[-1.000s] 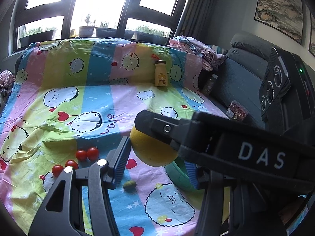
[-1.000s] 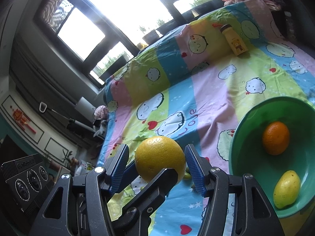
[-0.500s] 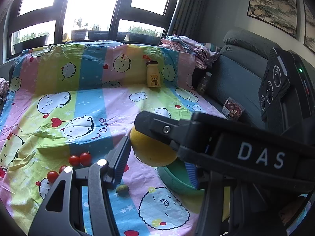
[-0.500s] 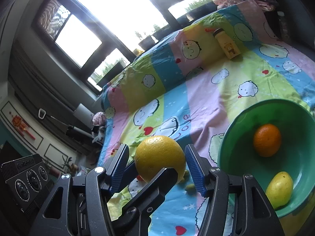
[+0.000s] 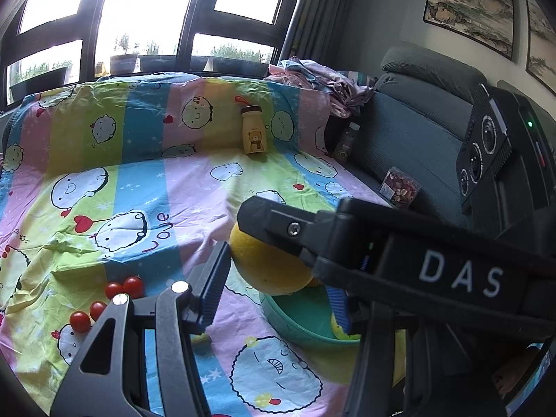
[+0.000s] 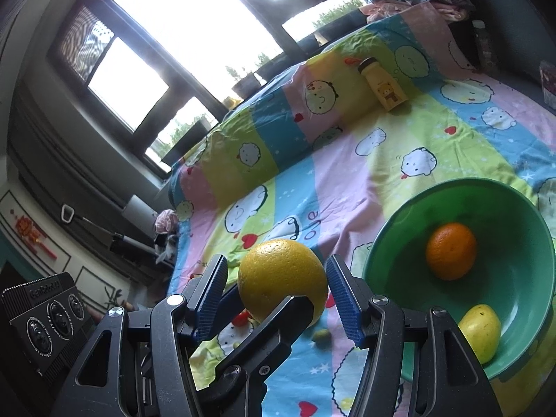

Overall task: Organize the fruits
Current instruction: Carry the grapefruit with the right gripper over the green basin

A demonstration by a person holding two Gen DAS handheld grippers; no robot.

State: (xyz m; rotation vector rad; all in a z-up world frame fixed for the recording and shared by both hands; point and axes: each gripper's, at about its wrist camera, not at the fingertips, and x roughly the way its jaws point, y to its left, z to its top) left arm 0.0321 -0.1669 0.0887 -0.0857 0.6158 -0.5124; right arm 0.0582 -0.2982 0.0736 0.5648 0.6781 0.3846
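A large yellow grapefruit (image 6: 282,278) sits between both pairs of fingers, held above the bedsheet; it also shows in the left wrist view (image 5: 269,267). My left gripper (image 5: 278,288) is shut on it. My right gripper (image 6: 278,293) straddles it with small gaps at its blue pads (image 6: 342,295), so it looks open. A green bowl (image 6: 417,215) to the right holds an orange (image 6: 451,252) and a yellow mango (image 6: 481,332). Its rim shows under the grapefruit in the left wrist view (image 5: 295,323).
Several cherry tomatoes (image 5: 107,299) lie on the cartoon bedsheet (image 5: 139,187) at left. A small green fruit (image 6: 320,336) lies near the bowl. A yellow bear bottle (image 5: 253,135) stands at the back. A grey sofa (image 5: 417,132) is on the right.
Both grippers and the grapefruit have risen a little above the sheet and drifted; the bowl sits lower and more to the left in the right wrist view. The grip looks the same.
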